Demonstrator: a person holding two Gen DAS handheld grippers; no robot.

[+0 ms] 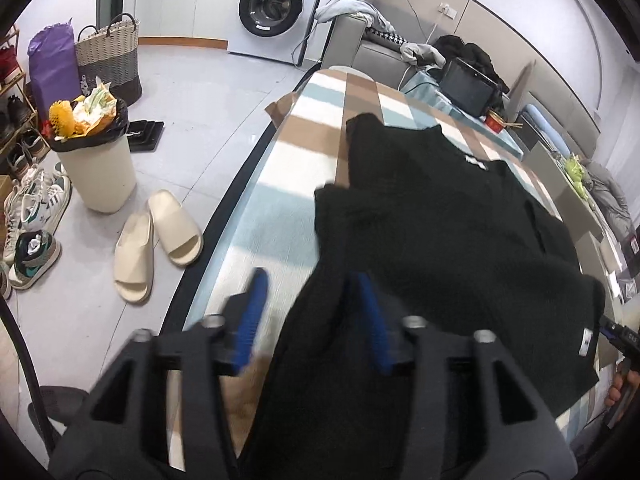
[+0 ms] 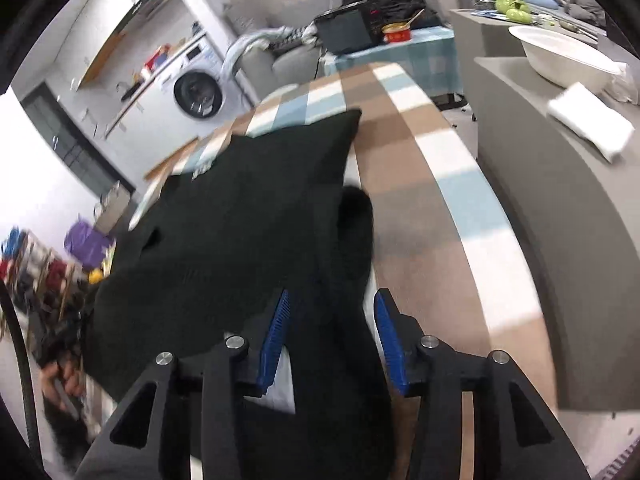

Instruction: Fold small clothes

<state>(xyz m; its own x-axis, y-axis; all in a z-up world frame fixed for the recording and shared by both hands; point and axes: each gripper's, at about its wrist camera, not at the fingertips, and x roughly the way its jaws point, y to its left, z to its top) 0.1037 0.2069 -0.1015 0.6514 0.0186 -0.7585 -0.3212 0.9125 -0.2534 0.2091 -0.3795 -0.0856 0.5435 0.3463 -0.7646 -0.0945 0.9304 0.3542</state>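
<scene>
A black knitted garment (image 1: 440, 220) (image 2: 248, 208) lies spread on a table with a brown, blue and white checked cloth (image 1: 288, 168) (image 2: 420, 160). My left gripper (image 1: 312, 304) is open over the garment's near left corner. Black fabric lies between its blue pads, and the left pad (image 1: 254, 308) stands clear of the cloth. My right gripper (image 2: 332, 320) is open too, and a fold of the garment's right edge runs between its pads without being pinched. In the left wrist view the right gripper (image 1: 616, 336) shows at the garment's far corner, with a hand (image 1: 624, 388) below it.
On the floor left of the table are a full waste bin (image 1: 96, 168), cream slippers (image 1: 156, 236) and sneakers (image 1: 36, 216). A washing machine (image 1: 276, 4) stands at the back. To the right, a grey counter (image 2: 560, 200) carries a white basin (image 2: 560, 56) and a folded white cloth (image 2: 592, 128).
</scene>
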